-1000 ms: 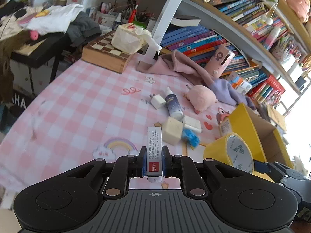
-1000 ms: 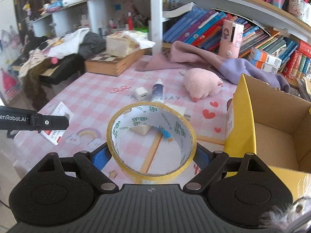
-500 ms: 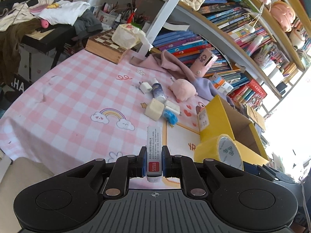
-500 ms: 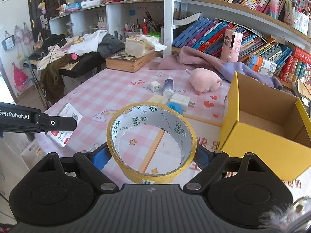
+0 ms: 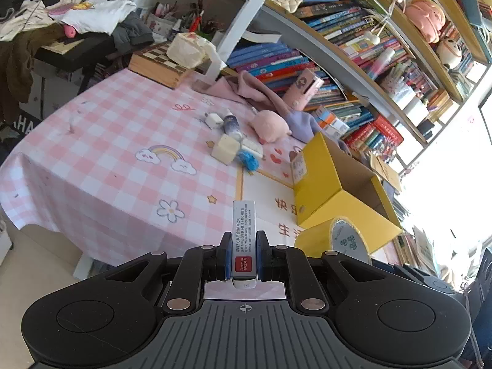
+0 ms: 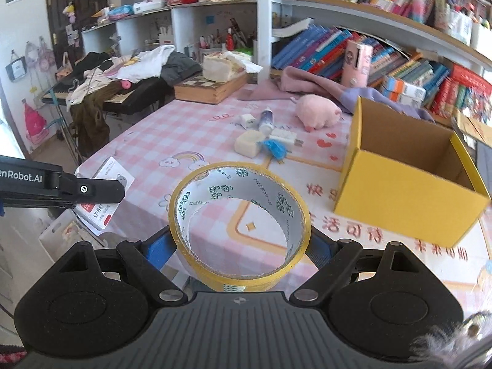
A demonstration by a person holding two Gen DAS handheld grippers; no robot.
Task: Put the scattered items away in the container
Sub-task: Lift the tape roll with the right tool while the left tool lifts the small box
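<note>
Looks like a home, maybe a child's study room: packed bookshelves (image 6: 399,40), a table (image 5: 101,166) with pink checked cloth, plush toys (image 5: 426,18), clothes (image 6: 138,64) piled on a keyboard (image 6: 123,97).

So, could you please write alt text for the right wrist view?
The right gripper holds a yellow tape roll above a pink checked tablecloth. An open yellow cardboard box stands to the right, with a pink plush toy and small items beyond, before crowded bookshelves.
</note>
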